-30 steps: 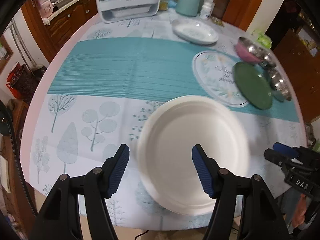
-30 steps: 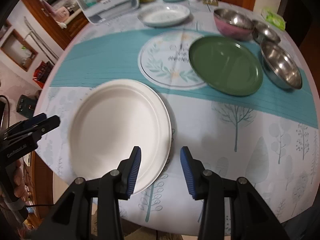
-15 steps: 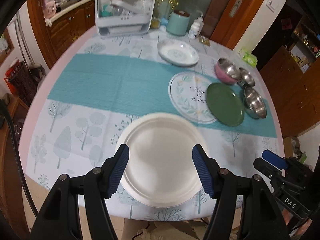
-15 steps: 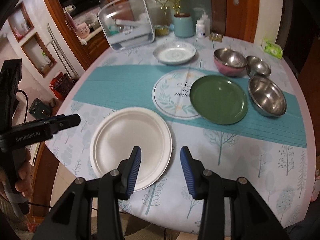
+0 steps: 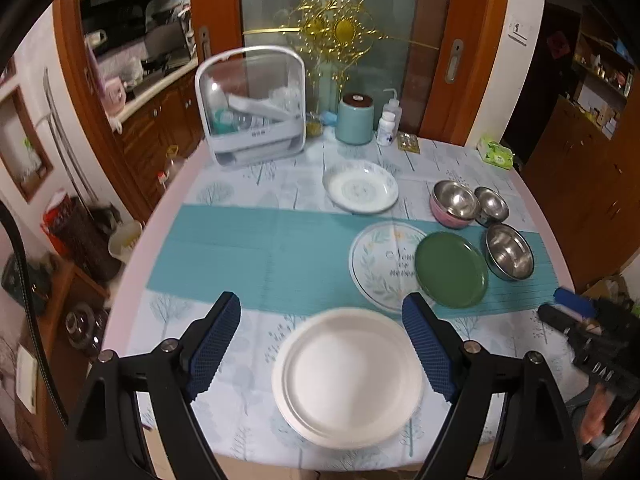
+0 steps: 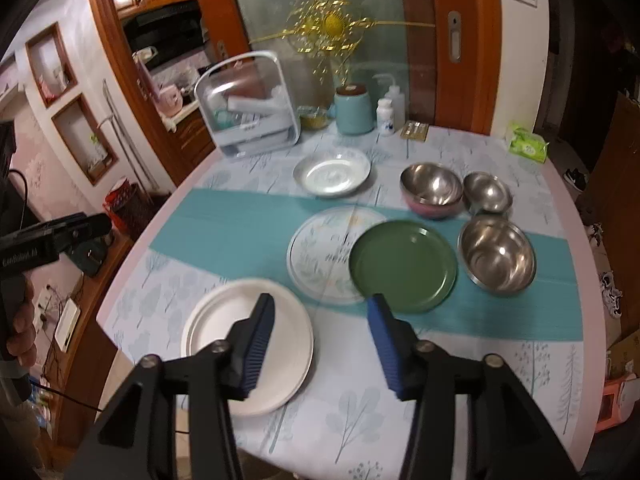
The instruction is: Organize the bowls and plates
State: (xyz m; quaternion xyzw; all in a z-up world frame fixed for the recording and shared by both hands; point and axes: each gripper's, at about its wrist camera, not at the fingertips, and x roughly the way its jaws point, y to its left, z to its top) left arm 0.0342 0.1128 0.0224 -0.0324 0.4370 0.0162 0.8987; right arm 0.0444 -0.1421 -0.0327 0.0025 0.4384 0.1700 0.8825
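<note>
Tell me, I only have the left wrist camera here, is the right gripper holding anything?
Observer: No. The right gripper is open with nothing between its fingers, and its jaws have just been opening.
Operator: Where is it against the white plate?
Observer: In the right wrist view, one finger overlaps the right part of the white plate. The other shows over the tablecloth, just below the green plate. I cannot tell contact, though it looks clear of the plate.
Operator: Anything on the floor past the steel bowls?
Observer: Yes, shoes lie on the floor beyond that edge of the table.
</note>
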